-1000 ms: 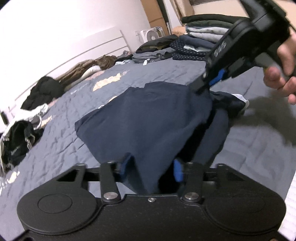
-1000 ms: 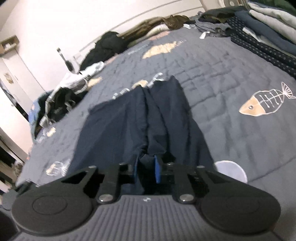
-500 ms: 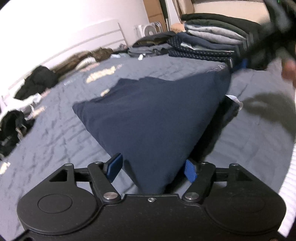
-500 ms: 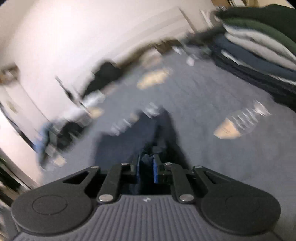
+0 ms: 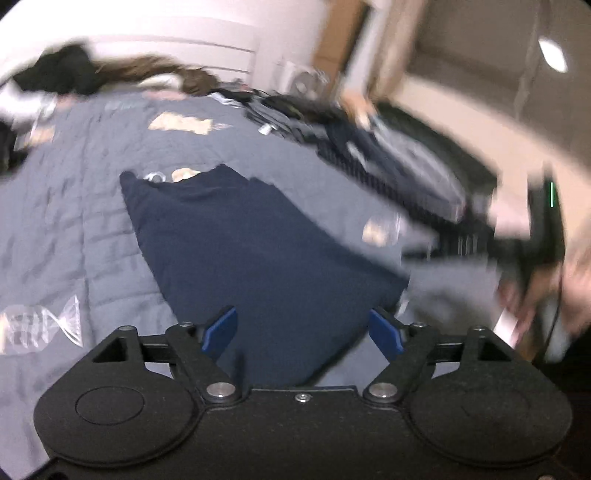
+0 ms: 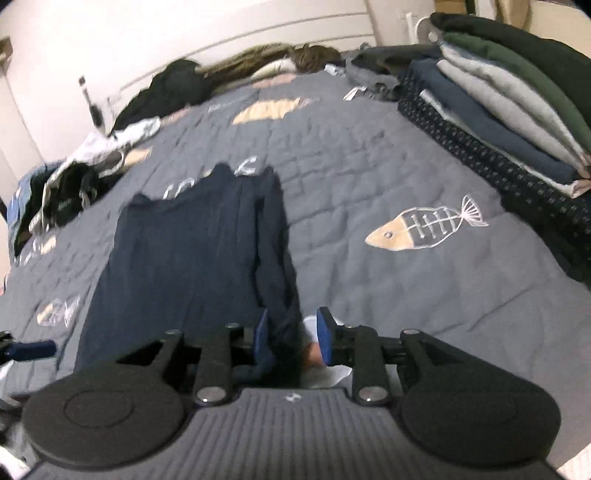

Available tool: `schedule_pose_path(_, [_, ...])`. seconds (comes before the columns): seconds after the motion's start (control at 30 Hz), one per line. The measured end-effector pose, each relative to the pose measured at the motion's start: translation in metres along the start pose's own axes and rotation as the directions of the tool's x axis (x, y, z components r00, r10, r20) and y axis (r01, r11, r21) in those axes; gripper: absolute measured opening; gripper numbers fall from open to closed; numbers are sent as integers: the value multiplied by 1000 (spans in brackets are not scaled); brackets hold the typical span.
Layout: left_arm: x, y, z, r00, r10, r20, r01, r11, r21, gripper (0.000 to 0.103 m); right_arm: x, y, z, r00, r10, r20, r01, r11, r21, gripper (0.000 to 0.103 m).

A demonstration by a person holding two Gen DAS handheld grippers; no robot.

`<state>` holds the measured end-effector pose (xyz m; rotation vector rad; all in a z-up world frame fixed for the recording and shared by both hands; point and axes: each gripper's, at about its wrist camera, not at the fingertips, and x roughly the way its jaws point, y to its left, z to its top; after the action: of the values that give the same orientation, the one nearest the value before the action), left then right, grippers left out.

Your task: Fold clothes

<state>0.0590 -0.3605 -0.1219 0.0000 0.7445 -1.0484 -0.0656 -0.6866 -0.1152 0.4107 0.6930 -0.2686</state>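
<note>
Both tools stand wide over a bed [image 6: 388, 177]: the left tool [image 5: 303, 328] holds nothing, the right tool [image 6: 293, 332] straddles a loose edge of the navy garment [image 6: 192, 236], which lies flat on the quilt. A clean fold likely needs edges squared before stacking beside the folded pile [image 6: 509, 92].

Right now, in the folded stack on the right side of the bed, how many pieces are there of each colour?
Black layer: 1
Dark green layer: 1
Light grey layers: 2
Plain navy layer: 1
Dotted navy layer: 1
Total: 6, as far as the edges show.
</note>
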Motion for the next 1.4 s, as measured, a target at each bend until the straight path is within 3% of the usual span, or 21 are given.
schedule_pose_path(0.2, [17, 26, -4, 999, 43, -26, -46, 987, -154, 75, 7, 1, 24, 999, 16, 47, -15, 1000, -10, 30])
schedule_pose_path(0.37, [16, 26, -3, 999, 36, -16, -38, 991, -132, 76, 44, 28, 75, 996, 64, 58, -54, 986, -159, 34])
schedule_pose_path(0.53, [19, 31, -5, 998, 45, -33, -49, 990, -135, 76, 103, 69, 118, 995, 86, 42, -67, 937, -342, 36])
schedule_pose_path(0.9, [20, 44, -3, 998, 40, -38, -46, 984, -174, 76, 151, 89, 124, 999, 41, -4, -39, 899, -435, 38])
schedule_pose_path(0.93, [20, 45, -3, 998, 40, -40, -46, 983, -175, 76, 154, 90, 124, 999, 37, -8, -37, 897, -441, 37])
schedule_pose_path(1.0, [20, 46, -3, 998, 42, -40, -49, 982, -180, 76, 161, 92, 124, 999, 29, -16, -33, 891, -453, 24])
schedule_pose_path(1.03, [20, 46, -3, 998, 44, -40, -50, 982, -183, 76, 164, 93, 124, 999, 25, -20, -31, 888, -459, 5])
schedule_pose_path(1.2, [16, 48, -1, 999, 46, -27, -50, 980, -190, 76, 175, 97, 126, 1000, 11, -21, -20, 877, -481, 5])
schedule_pose_path(1.3, [14, 48, 0, 999, 43, -21, -46, 981, -191, 76, 155, 88, 133, 997, 21, 72, 12, 905, -426, 5])
schedule_pose_path(1.4, [15, 46, -1, 999, 40, -23, -44, 982, -186, 76, 162, 80, 134, 998, 6, 61, 20, 912, -410, 5])
